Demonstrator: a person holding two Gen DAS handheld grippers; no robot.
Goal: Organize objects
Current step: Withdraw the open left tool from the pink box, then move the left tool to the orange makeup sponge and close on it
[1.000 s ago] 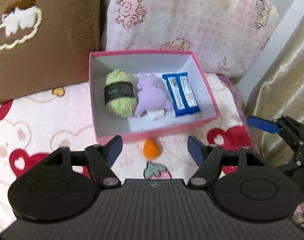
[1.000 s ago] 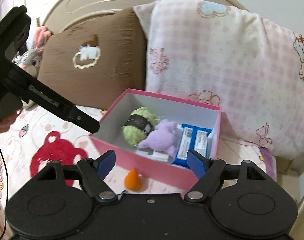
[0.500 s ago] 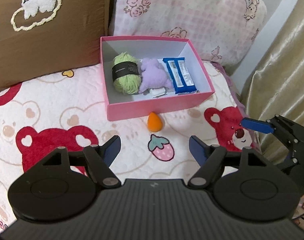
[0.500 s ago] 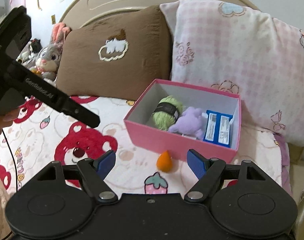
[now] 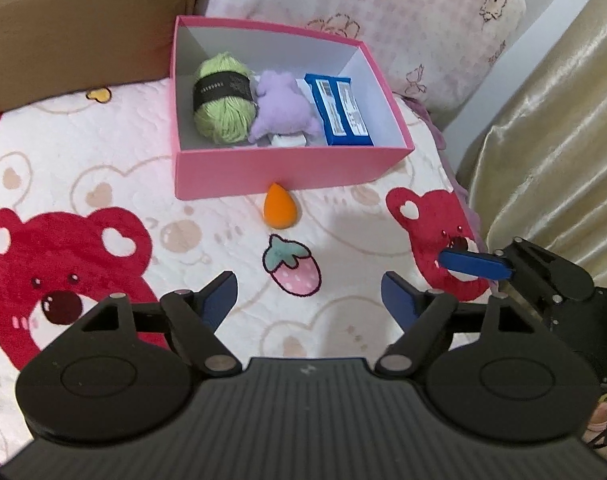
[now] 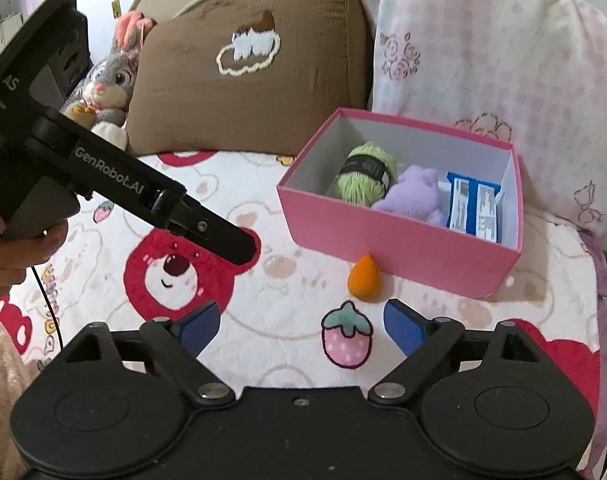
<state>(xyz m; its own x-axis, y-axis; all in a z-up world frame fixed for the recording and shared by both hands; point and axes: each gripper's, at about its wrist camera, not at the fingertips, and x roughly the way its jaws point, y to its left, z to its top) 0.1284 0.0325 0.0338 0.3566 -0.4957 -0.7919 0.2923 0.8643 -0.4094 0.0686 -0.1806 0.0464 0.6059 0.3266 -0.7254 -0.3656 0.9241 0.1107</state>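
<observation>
A pink box stands on the bed blanket and holds a green yarn ball, a purple plush toy and a blue packet. An orange teardrop sponge lies on the blanket just in front of the box. My left gripper hovers short of the sponge, its jaws opening with nothing between them. My right gripper also hangs short of the sponge, jaws opening and empty. The left gripper's body shows in the right wrist view, held by a hand.
A brown pillow and a pink checked pillow lean behind the box. A grey plush rabbit sits at the far left. A gold curtain hangs at the right edge of the bed. The blanket carries red bear prints.
Both grippers have drawn back from the box, which now looks smaller and farther. More blanket shows in front of the sponge. Both pairs of jaws stand slightly wider.
</observation>
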